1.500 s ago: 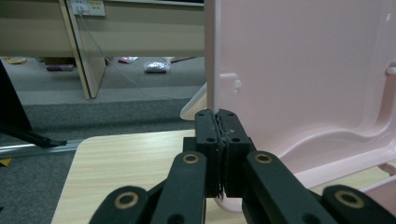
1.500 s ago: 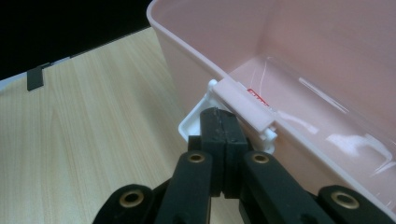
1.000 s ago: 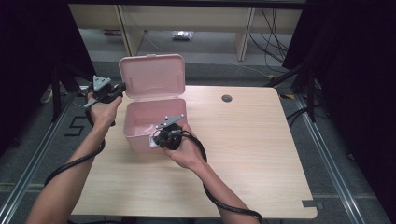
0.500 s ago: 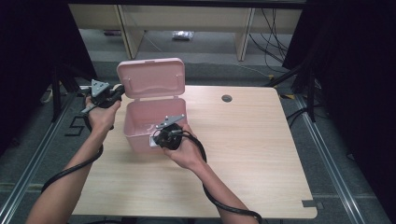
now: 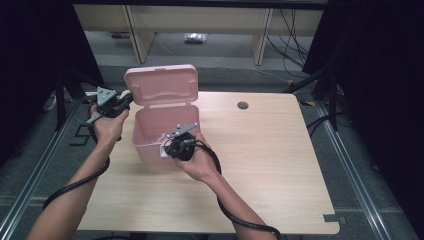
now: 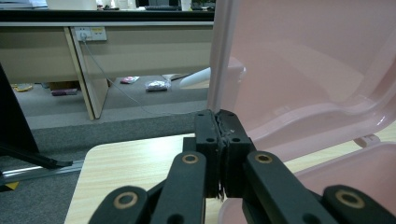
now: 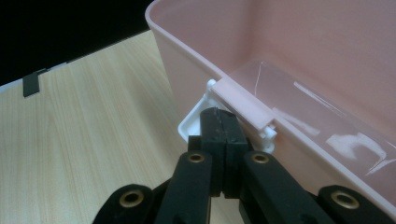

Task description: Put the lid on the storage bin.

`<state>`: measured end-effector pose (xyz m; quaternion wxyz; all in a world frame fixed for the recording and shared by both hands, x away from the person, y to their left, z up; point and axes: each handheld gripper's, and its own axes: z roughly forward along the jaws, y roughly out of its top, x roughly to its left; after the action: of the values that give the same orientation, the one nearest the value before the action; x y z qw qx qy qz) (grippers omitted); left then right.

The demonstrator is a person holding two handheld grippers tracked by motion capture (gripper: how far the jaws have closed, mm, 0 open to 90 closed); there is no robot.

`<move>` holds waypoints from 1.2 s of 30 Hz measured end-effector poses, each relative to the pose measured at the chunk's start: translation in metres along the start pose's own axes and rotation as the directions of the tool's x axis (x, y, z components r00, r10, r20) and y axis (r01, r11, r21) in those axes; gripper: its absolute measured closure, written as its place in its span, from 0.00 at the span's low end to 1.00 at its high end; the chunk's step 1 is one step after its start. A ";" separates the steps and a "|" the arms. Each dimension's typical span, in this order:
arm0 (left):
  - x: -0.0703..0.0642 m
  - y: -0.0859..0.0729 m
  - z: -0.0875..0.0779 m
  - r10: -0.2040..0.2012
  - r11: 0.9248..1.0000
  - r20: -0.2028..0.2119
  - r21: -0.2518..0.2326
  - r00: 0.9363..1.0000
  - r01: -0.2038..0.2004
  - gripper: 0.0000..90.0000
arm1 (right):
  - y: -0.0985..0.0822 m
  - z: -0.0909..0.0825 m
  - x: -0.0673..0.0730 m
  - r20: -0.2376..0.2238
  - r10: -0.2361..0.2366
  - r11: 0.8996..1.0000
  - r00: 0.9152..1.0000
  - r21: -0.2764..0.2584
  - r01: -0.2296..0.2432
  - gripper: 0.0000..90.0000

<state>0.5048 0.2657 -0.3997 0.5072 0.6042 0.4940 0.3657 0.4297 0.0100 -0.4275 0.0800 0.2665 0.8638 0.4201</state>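
1. A pink storage box (image 5: 162, 132) stood on the left half of the worktop (image 5: 280, 165), its lid (image 5: 161, 85) raised upright on the far hinge.
2. The left tongs (image 5: 126, 98) hovered at the lid's left edge with the jaws pressed together and nothing between them. In the left gripper view the closed tips (image 6: 221, 128) sat just beside the lid's rim (image 6: 219, 56); whether they touched it could not be told.
3. The right tongs (image 5: 167, 148) met the box's near wall, jaws together on nothing. In the right gripper view their tips (image 7: 219, 122) rested against the white latch (image 7: 196, 123) below the rim.
4. The step in hand looked like working the lid while steadying the base.
5. To do it well, the right tongs should press squarely against the front wall, low enough that the light box neither tips nor slides.
6. The left tongs should push on the lid's edge with the flat of the closed jaws, along the hinge's arc, and slowly.
7. A sideways shove would likely twist the hinge or skid the box.
8. The latch should hang clear of the rim so it does not jam.
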 end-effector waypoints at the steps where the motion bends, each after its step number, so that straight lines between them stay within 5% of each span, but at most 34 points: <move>1: 0.000 0.000 0.000 0.001 1.000 0.000 0.000 1.000 -0.001 0.98 | 0.000 0.000 0.000 -0.001 0.000 1.000 1.000 0.000 0.000 1.00; 13: 0.000 -0.002 -0.002 -0.001 1.000 0.005 0.002 1.000 0.001 0.94 | 0.000 -0.001 0.001 0.000 0.004 1.000 1.000 0.001 -0.004 1.00; 22: 0.004 -0.001 0.013 0.024 0.998 0.012 0.065 1.000 -0.025 0.86 | 0.000 0.000 0.000 0.004 -0.004 1.000 1.000 -0.001 0.004 1.00; 36: -0.002 0.000 0.011 0.053 0.995 -0.014 0.080 0.999 -0.052 0.97 | 0.000 0.002 0.000 0.002 -0.004 1.000 1.000 -0.015 0.004 1.00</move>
<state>0.5150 0.2607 -0.4023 0.4690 0.6336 0.4962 0.3637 0.4308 0.0117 -0.4287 0.0839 0.2645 0.8610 0.4262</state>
